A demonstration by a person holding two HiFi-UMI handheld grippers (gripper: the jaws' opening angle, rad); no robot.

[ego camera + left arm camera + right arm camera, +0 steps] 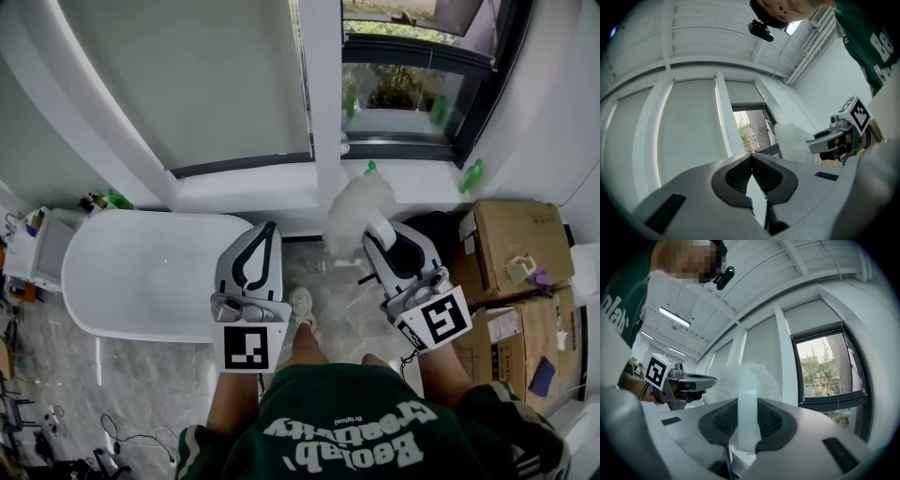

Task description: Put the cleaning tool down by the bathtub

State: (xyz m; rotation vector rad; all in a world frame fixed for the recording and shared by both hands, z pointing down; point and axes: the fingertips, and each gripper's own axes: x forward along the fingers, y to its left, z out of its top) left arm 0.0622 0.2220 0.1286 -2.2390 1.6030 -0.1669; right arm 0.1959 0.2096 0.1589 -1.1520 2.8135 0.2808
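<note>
Duster (pixel 359 211): showing a fluffy white head on a pale translucent handle; being held up right of the bathtub (pixel 141 272).
Right gripper (pixel 749 405): pinching that handle narrowly, pointing forward.
Left gripper (pixel 752 158): sitting closed, empty, alongside.
Shirt (pixel 375 431): showing white lettering, upside down, seemingly "Creativity".

Duster handle (pixel 749 380): lower end lost down between the right gripper's (pixel 748 404) pads, so its full length is not seen. In the head view the fluffy head (pixel 361 211) covers that gripper's tips. Left gripper (pixel 265 232) hides the right end of the bathtub (pixel 141 267). Bottles (pixel 101 200) at the tub's far corner are too small to identify, likewise the green objects (pixel 472 175) on the sill. Shoe (pixel 302 305) partly covered by a knee.
</note>
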